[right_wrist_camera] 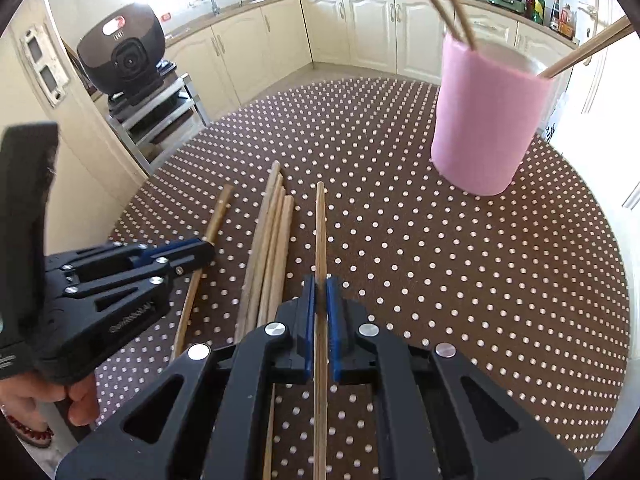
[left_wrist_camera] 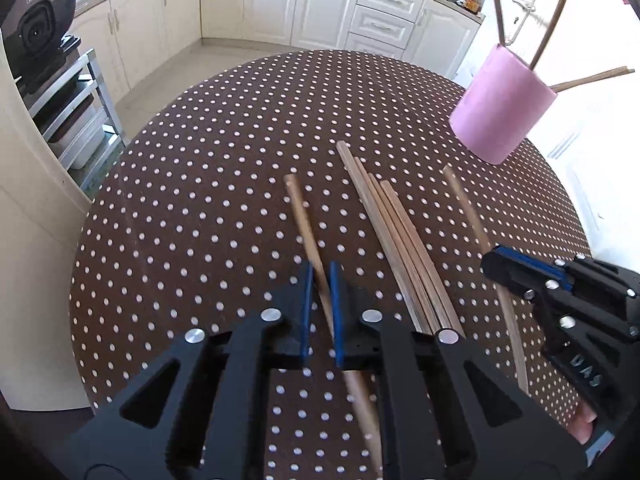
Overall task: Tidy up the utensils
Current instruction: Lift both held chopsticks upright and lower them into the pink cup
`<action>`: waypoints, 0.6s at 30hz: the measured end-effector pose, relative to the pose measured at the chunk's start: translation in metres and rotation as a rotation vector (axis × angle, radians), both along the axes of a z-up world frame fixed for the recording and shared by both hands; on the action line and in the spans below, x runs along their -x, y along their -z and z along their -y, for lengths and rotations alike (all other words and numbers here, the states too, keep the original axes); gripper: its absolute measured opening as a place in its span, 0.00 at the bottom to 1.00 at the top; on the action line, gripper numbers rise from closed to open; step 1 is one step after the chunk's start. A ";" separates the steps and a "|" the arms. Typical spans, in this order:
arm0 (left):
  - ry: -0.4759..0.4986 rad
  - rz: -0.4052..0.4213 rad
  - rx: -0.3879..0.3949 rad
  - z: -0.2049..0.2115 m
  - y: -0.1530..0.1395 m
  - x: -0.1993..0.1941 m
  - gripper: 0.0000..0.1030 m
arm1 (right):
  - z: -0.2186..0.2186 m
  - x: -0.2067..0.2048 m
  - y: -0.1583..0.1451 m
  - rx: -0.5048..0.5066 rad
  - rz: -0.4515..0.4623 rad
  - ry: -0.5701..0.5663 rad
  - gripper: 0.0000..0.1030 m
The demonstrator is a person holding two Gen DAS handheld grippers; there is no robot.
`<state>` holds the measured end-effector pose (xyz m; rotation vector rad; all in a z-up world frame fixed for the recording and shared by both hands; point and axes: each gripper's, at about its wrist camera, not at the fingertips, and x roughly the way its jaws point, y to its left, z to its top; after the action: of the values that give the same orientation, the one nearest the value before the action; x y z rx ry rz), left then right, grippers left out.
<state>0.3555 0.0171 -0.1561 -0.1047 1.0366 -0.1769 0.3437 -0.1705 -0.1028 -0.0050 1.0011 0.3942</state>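
Both claws (left_wrist_camera: 319,280) (right_wrist_camera: 320,292) clamp one chopstick (left_wrist_camera: 298,204) (right_wrist_camera: 320,224) each.

We see matt pale wood chopsticks (left_wrist_camera: 400,248); pink holder (right_wrist_camera: 484,120), upper right, smooth matt; dotted tablecloth (right_wrist_camera: 440,260) matt cloth; gripper bodies matt black plastic, blue pads (right_wrist_camera: 308,320), shiny metal pins (right_wrist_camera: 276,329).

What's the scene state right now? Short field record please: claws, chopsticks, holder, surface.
left claw: shut on one chopstick
right claw: shut on another single chopstick
loose chopsticks: bundle lying flat between the two gripped ones
holder: pink cup, upright, far right of table, several chopsticks already leaning inside
surface: round table, brown cloth with white dots
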 end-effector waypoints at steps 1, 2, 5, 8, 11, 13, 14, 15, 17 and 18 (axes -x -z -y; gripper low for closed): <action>0.004 -0.003 0.005 0.001 0.000 0.002 0.06 | 0.001 0.003 -0.003 -0.004 0.007 0.000 0.05; 0.007 0.000 0.008 0.001 -0.002 0.004 0.05 | 0.004 0.007 -0.009 -0.012 0.018 0.004 0.05; 0.015 0.043 0.001 0.003 -0.013 0.015 0.05 | 0.011 0.018 -0.024 -0.034 0.047 0.003 0.05; 0.029 0.102 0.004 0.008 -0.033 0.030 0.05 | 0.019 0.029 -0.040 -0.047 0.087 0.003 0.05; 0.048 0.194 0.011 0.012 -0.062 0.047 0.05 | 0.031 0.046 -0.064 -0.081 0.149 0.011 0.05; 0.066 0.266 0.014 0.016 -0.085 0.061 0.05 | 0.030 0.053 -0.078 -0.088 0.193 0.014 0.05; 0.073 0.299 0.015 0.018 -0.095 0.068 0.05 | 0.032 0.056 -0.085 -0.097 0.215 0.018 0.05; 0.082 0.340 0.019 0.020 -0.108 0.076 0.05 | 0.035 0.060 -0.093 -0.106 0.238 0.023 0.05; 0.093 0.384 0.028 0.020 -0.122 0.085 0.05 | 0.041 0.070 -0.107 -0.111 0.285 0.026 0.05; 0.098 0.407 0.034 0.023 -0.129 0.090 0.05 | 0.045 0.074 -0.111 -0.114 0.305 0.027 0.05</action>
<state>0.2657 -0.0058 -0.0274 -0.0457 0.6332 -0.2917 0.2697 -0.2153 0.0085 0.0495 0.6760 0.4113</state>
